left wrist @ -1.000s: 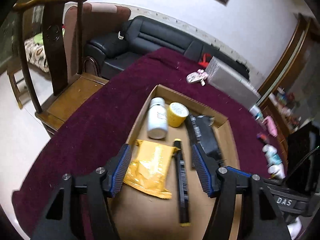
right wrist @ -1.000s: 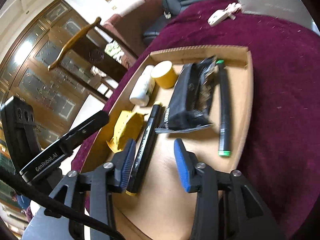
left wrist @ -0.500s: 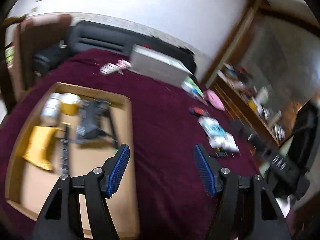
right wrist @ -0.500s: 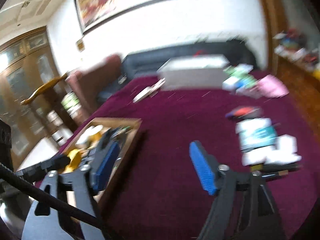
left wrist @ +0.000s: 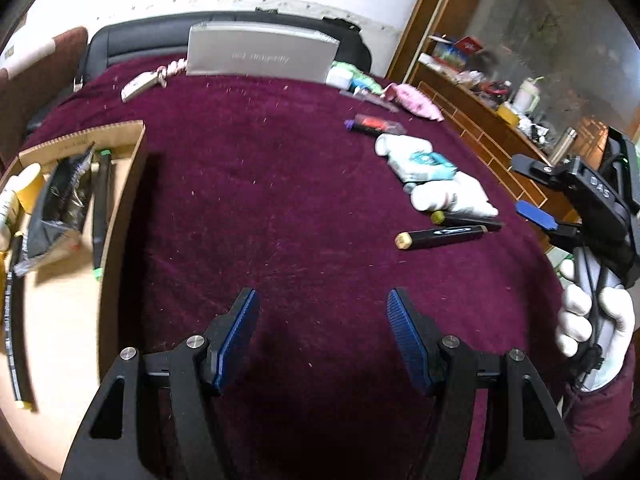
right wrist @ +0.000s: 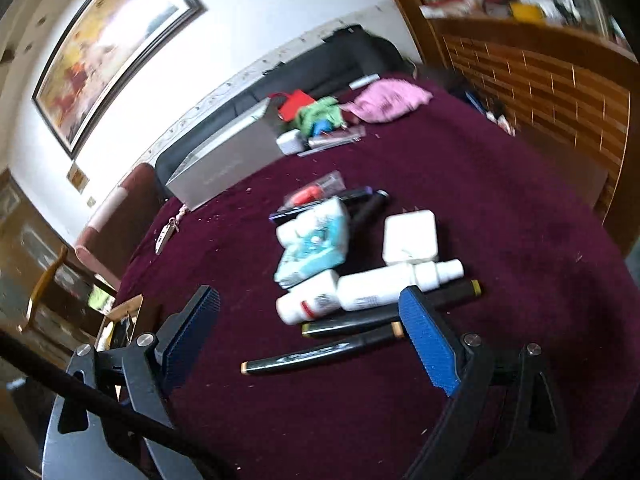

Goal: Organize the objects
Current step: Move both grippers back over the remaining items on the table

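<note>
Markers (right wrist: pixel 320 356) and white bottles (right wrist: pixel 372 292) lay bunched on the maroon surface (left wrist: pixel 280 200), well apart from the cardboard box (left wrist: pixel 120 208). Both grippers, left (left wrist: pixel 322 336) and right (right wrist: pixel 312 340), hovered with jaws wide and empty. Closing there might catch two touching markers together.

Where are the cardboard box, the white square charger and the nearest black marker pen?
cardboard box (left wrist: pixel 120 216): left wrist view, on its right wall.
white square charger (right wrist: pixel 409 235): right wrist view, middle of its top face.
nearest black marker pen (right wrist: pixel 320 353): right wrist view, mid-barrel.
</note>
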Demonstrator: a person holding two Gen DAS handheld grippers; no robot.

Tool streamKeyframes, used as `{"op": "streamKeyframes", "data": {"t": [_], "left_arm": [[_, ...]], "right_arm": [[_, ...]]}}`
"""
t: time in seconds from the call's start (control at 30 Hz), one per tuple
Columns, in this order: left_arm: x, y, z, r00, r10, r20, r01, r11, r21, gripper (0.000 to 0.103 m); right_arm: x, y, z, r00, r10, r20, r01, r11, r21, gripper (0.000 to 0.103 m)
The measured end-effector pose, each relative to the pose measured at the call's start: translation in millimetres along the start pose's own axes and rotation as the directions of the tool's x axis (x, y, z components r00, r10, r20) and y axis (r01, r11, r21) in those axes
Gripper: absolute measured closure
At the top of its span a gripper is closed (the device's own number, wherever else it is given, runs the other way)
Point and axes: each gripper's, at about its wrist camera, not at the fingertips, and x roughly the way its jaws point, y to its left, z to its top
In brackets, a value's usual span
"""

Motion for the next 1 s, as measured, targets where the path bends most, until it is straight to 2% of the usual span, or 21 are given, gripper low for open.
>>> {"op": "streamKeyframes", "data": {"t": [0.13, 0.23, 0.3, 0.4, 0.47, 0.57, 0.67, 0.73, 0.83, 0.93, 1.0], "left_arm": [[19, 11, -1, 1.0, 0.012, -0.027, -0.013, 0.999, -0.037, 0.043], [21, 14, -1, 1.0, 0.003, -0.019, -0.004, 0.999, -0.051, 0.042], [21, 13, -2, 1.0, -0.006, -0.01, 0.005, 0.999, -0.047, 0.038], [24, 11, 1, 0.999, -0.034, -0.015, 0.034, 0.999, -0.033, 0.025], [25, 10, 2, 0.998, -0.055, -0.02, 0.055, 0.998, -0.027, 0.016], [27, 9, 3, 0.996, -0.081, -0.024, 0.081, 0.996, -0.024, 0.01], [29, 5, 4, 0.997, -0.074, -0.032, 0.074, 0.997, -0.007, 0.005], [33, -2, 5, 0.998, -0.046, -0.05, 0.048, 0.999, 0.027, 0.002], [41, -19, 4, 0.995, 0.06, -0.076, -0.051, 0.993, 0.109, 0.002], [52, -36, 1, 0.98, 0.173, -0.099, -0.15, 0.968, 0.2, 0.002], [55, -40, 0, 0.974, 0.201, -0.101, -0.175, 0.96, 0.22, 0.001]], "right_arm": [[11, -14, 2, 1.0, -0.025, 0.007, 0.025, 1.0, 0.012, 0.011], [17, -24, 0, 0.999, -0.035, 0.023, 0.035, 0.999, 0.017, 0.011], [19, -29, -3, 0.999, -0.025, 0.034, 0.023, 0.999, 0.034, 0.011], [17, -33, -2, 0.999, -0.003, 0.05, 0.001, 0.999, 0.051, 0.011], [15, -34, -1, 0.997, -0.02, 0.072, 0.017, 0.999, 0.041, 0.011], [16, -35, -1, 0.997, -0.036, 0.071, 0.033, 0.998, 0.048, 0.011], [16, -37, 0, 0.996, -0.046, 0.076, 0.041, 0.997, 0.058, 0.011], [15, -40, 1, 0.996, -0.045, 0.082, 0.039, 0.997, 0.07, 0.011], [17, -40, 1, 0.997, -0.036, 0.073, 0.03, 0.996, 0.079, 0.011], [24, -35, 1, 0.998, -0.037, 0.051, 0.034, 0.998, 0.058, 0.011], [25, -30, -1, 0.998, -0.045, 0.049, 0.044, 0.999, 0.031, 0.011]]}}
